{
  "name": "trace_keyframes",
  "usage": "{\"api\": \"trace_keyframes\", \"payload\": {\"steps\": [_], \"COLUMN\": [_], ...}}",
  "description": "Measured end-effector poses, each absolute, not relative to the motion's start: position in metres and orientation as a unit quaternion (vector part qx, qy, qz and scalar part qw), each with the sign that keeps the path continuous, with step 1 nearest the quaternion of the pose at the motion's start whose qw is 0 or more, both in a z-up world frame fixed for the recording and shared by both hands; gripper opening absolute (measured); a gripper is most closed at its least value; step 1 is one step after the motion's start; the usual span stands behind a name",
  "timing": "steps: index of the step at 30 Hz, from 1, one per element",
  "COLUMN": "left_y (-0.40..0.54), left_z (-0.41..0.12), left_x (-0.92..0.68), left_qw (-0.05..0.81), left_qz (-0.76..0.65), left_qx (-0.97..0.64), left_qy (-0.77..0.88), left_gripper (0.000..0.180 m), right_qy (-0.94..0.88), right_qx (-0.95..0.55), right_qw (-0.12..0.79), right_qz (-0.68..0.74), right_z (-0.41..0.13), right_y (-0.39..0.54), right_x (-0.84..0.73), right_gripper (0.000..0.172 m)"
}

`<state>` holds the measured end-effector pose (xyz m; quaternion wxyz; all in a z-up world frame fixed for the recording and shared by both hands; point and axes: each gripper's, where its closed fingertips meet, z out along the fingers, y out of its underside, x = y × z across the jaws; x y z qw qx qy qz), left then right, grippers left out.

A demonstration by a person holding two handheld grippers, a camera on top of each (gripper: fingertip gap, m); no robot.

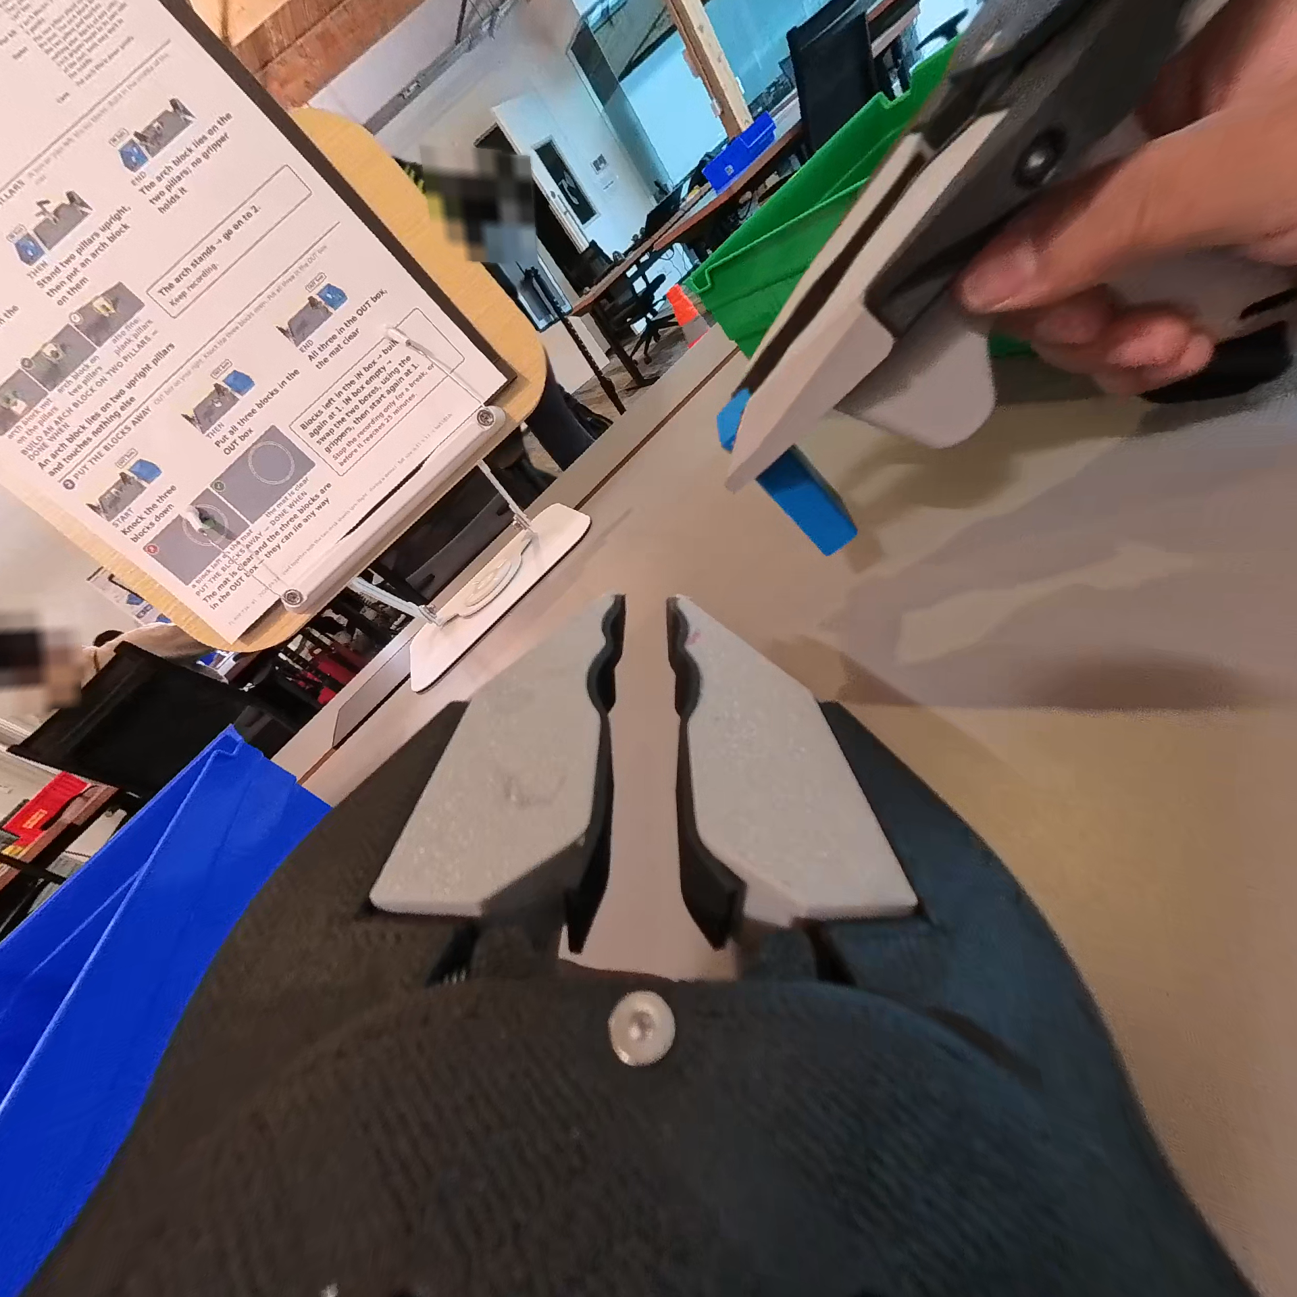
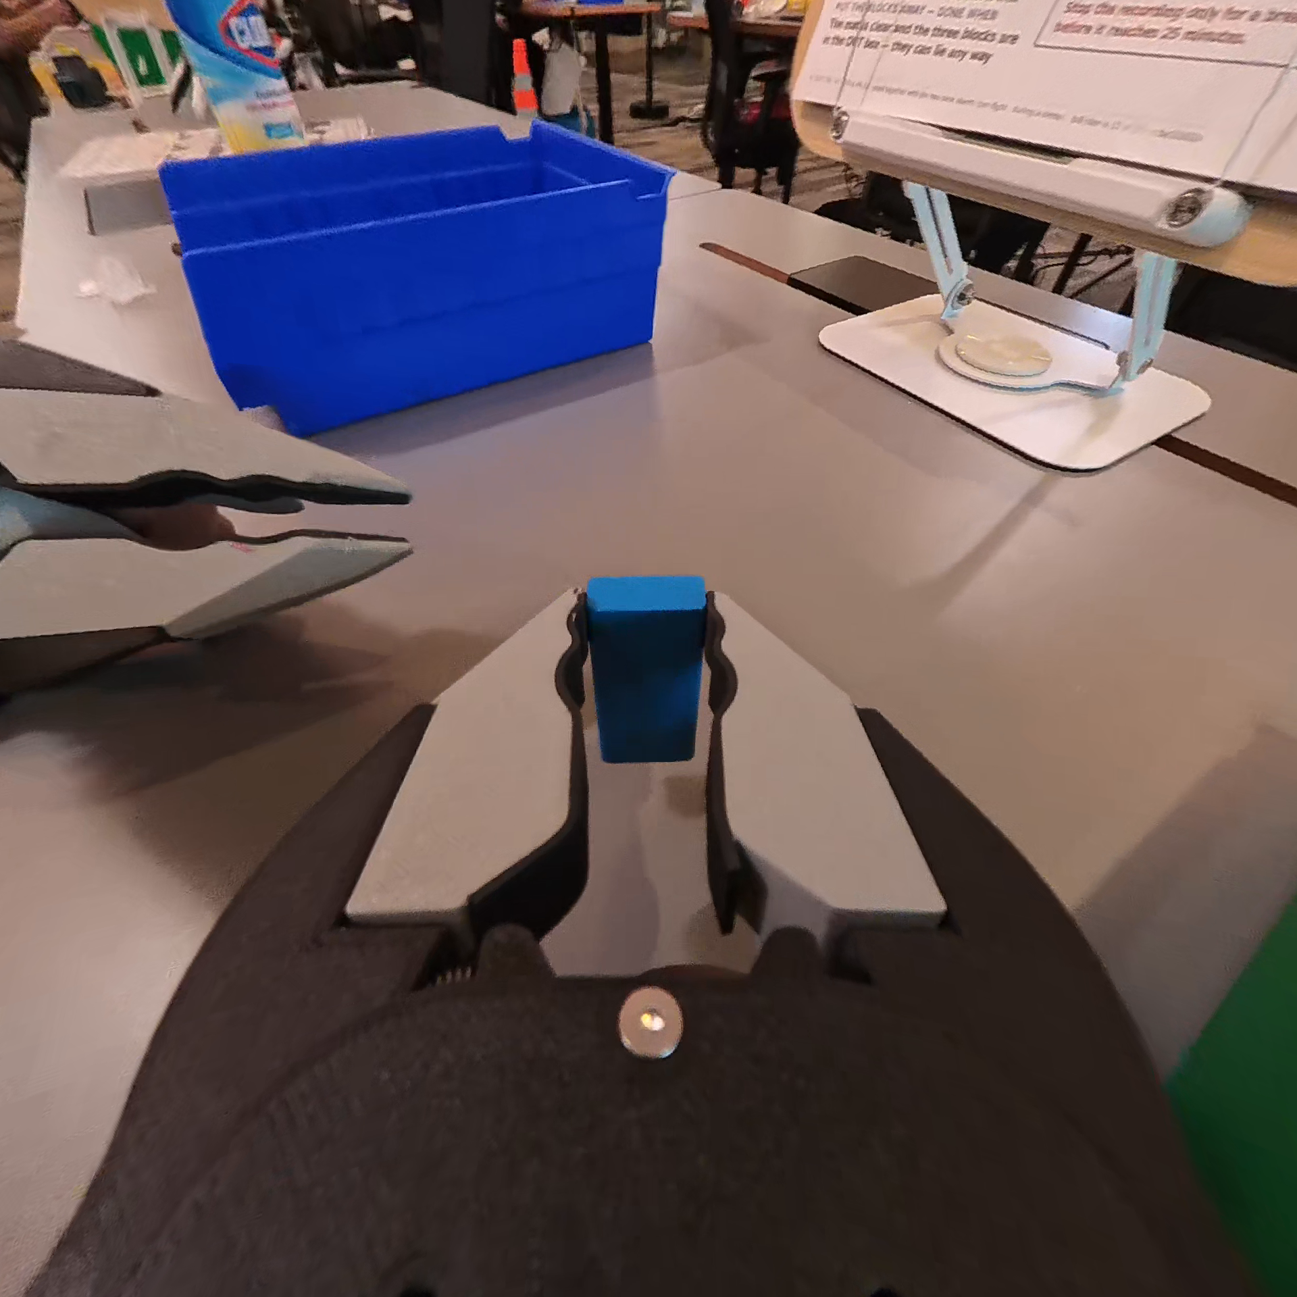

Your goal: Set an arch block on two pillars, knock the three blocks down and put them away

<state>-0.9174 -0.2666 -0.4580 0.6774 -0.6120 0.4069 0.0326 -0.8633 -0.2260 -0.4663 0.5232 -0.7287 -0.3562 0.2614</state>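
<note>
Setting: open-plan office or lab workspace, used as a data-collection station.

- Grey tabletop (image 2: 842, 561) fills the lower half of both views; more long desks (image 1: 674, 231) run back at upper centre of the left wrist view, with black office chairs (image 1: 832, 77) beside them.
- Printed instruction sheet (image 1: 210, 316) on a white adjustable stand (image 2: 1011, 393), upper left in the left wrist view, upper right in the right wrist view.
- Blue plastic bin (image 2: 421, 281) at upper left in the right wrist view; green bin (image 1: 807, 231) at upper right in the left wrist view.
- Orange traffic cone (image 2: 523, 77) on the carpeted floor, top centre.
- Canister of cleaning wipes (image 2: 238, 70) at top left.
</note>
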Motion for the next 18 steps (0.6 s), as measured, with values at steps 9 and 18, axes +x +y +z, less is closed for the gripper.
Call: {"api": "trace_keyframes", "payload": {"steps": [9,18], "left_y": [-0.267,-0.266], "left_z": [-0.458,-0.460], "left_x": [-0.918,-0.918], "left_qw": [0.678,0.674], "left_qz": [0.033,0.044], "left_qx": [-0.611,-0.611], "left_qy": [0.407,0.413], "left_gripper": [0.009,0.009], "right_qy": [-0.422,-0.433], "right_qx": [-0.692,-0.665], "right_qw": [0.510,0.477], "right_qz": [0.289,0.378], "right_z": [-0.465,-0.461], "right_y": [-0.213,-0.221], "right_x": [-0.857,-0.852], "right_gripper": [0.030,0.030]}}
